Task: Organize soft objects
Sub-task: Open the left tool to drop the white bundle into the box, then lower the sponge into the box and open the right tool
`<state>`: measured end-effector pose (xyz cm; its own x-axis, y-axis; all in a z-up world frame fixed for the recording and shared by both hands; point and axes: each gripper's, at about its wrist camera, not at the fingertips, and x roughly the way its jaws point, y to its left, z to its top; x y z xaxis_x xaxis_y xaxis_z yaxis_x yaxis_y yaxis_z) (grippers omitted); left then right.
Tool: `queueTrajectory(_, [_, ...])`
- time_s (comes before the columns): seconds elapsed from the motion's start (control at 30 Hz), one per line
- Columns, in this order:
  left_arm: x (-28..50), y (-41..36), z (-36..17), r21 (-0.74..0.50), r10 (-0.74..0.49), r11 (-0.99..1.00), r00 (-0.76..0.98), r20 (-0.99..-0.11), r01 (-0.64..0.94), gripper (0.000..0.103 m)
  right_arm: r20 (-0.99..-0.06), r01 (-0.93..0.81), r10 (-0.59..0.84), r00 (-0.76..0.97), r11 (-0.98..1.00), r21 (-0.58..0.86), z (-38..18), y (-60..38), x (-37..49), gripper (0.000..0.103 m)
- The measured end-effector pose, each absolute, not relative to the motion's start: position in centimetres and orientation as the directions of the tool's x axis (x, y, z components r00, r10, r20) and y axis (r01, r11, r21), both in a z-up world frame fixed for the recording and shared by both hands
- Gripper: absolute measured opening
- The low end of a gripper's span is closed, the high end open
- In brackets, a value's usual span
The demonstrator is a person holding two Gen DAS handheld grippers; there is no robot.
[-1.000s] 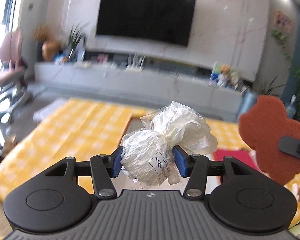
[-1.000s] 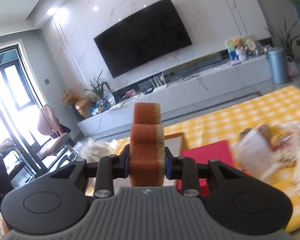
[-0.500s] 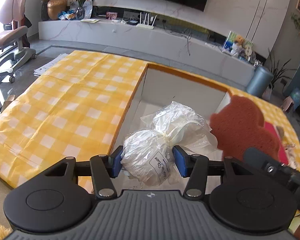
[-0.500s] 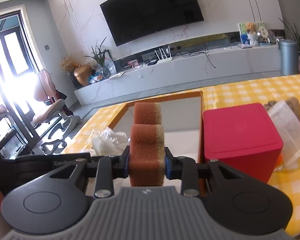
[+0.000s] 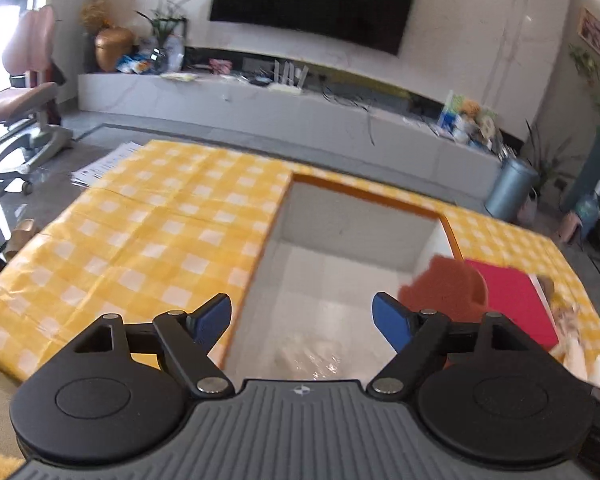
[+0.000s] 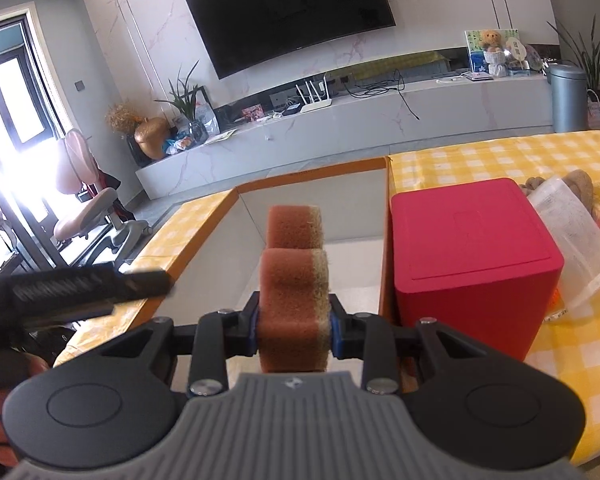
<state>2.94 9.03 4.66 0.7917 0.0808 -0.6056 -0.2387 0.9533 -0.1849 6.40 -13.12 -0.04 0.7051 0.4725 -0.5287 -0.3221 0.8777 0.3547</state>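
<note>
Orange-rimmed box [image 5: 364,236] with white inner walls is the landmark, sitting on the tabletop [image 5: 148,232] under a yellow check cloth. Left gripper [image 5: 302,316] hangs over the box's near end, blue pads [image 5: 212,316] spread wide with nothing between them; its jaws have just been opening. Clear plastic bag [image 5: 312,356] of white soft stuff lies inside the box on the floor, directly below those jaws, blurred and partly hidden behind the gripper body. Not touching either pad.

Right gripper [image 6: 293,330] is at the box's near right side, jaws narrow and clamped on a brown sponge [image 6: 294,280]. Sponge stands upright on edge, wavy outline, pale scrubby layer along its right face, sticking out above the box interior. From the left wrist view the same sponge shows at the box's right wall, just past the right pad.

Red cube-shaped box [image 6: 472,256] stands outside the orange-rimmed box, right against its right wall. Further right of that, a clear bag [image 6: 568,240] with brownish items inside lies on the cloth. A hand [image 6: 0,420] on the left gripper's handle shows left of the box in the right wrist view.
</note>
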Motion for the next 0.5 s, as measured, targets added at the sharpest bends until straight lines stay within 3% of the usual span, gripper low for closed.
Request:
queueTrajectory(0.3, [3.1,10.0,4.9,-0.208,0.072,0.950,0.809,-0.584,-0.234,0.094,-0.540,-0.331,0.466,0.701,0.883,0.333,-0.4,-12.1,6.5,0.031])
queueTrajectory(0.5, [3.4,9.9,4.4,-0.158,0.096,0.960,0.799,-0.593,-0.232,0.094,-0.565,-0.334,0.458,0.687,0.889,0.315,-1.6,-10.8,6.8,0.031])
